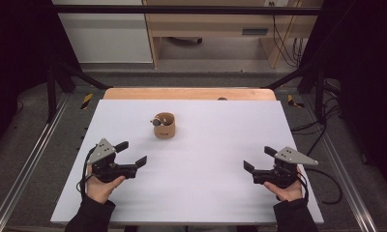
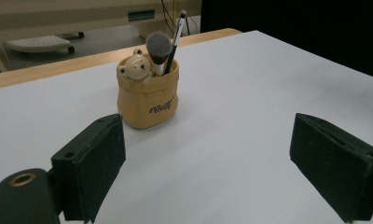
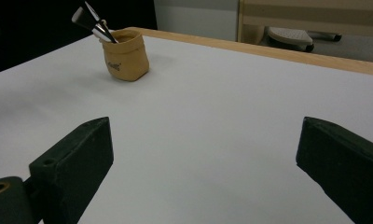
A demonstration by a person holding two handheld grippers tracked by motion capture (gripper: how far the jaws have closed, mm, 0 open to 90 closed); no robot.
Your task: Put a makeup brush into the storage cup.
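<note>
From above, the tan pouch-shaped brush pot (image 1: 164, 125) stands upright on the white matte surface (image 1: 206, 183), toward its far middle, well apart from both grippers. The left gripper view adds a small bear figure (image 2: 135, 69) on the pot's rim, dark lettering on its soft-looking wall, and a fluffy grey makeup brush (image 2: 158, 49) beside a slim black-handled one (image 2: 177, 35). The left gripper (image 1: 132, 153) has its fingers spread wide on nothing; the right gripper (image 1: 258, 159) likewise.
</note>
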